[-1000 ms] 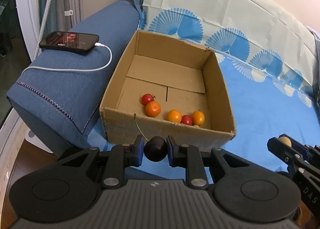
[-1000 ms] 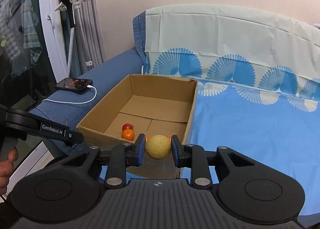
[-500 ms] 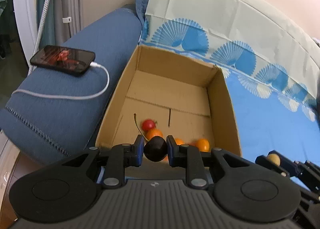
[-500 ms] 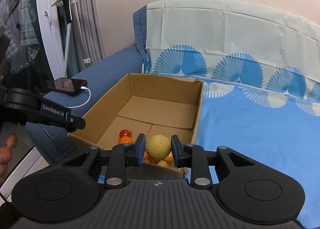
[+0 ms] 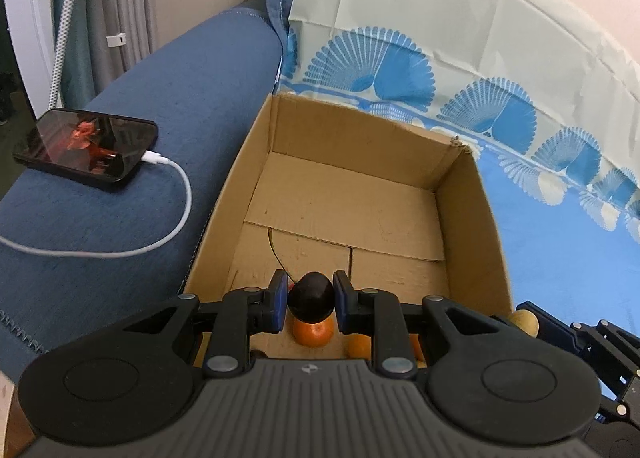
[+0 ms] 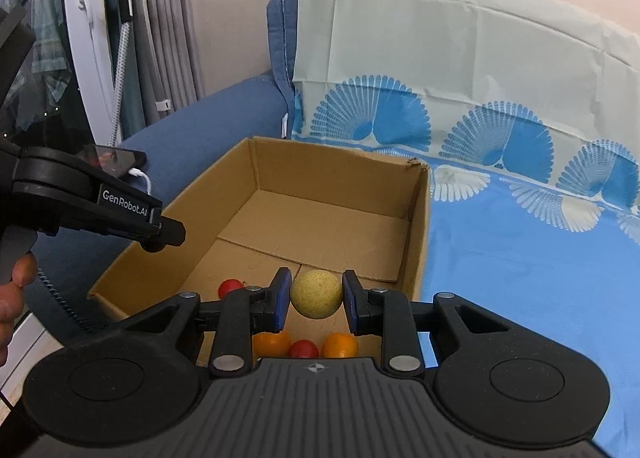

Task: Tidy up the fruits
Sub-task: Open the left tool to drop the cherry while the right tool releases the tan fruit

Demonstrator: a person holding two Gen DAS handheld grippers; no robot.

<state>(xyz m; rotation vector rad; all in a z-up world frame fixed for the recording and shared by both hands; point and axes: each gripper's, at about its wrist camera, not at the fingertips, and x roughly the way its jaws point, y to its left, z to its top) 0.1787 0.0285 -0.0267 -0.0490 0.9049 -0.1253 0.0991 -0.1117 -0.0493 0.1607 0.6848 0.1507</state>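
An open cardboard box (image 5: 472, 209) (image 6: 420, 217) lies on the sofa. My left gripper (image 5: 311, 302) is shut on a dark cherry (image 5: 311, 301) with a long stem, above the box's near left part. My right gripper (image 6: 316, 295) is shut on a yellow round fruit (image 6: 316, 294), above the box's near end. On the box floor lie orange fruits (image 6: 340, 345) (image 5: 313, 334) and red cherries (image 6: 229, 286) (image 6: 303, 349). The left gripper also shows in the right wrist view (image 6: 160, 234), and the yellow fruit in the left wrist view (image 5: 525, 322).
A phone (image 5: 86, 147) with a white charging cable (image 5: 176, 217) lies on the blue sofa armrest (image 5: 160, 105), left of the box. A blue and pale patterned sheet (image 6: 540, 258) covers the seat and backrest to the right. Curtains and a white stand are at far left.
Both grippers have moved forward over the box's near edge, each still holding its fruit. The fruits on the box floor are now partly hidden under the grippers.
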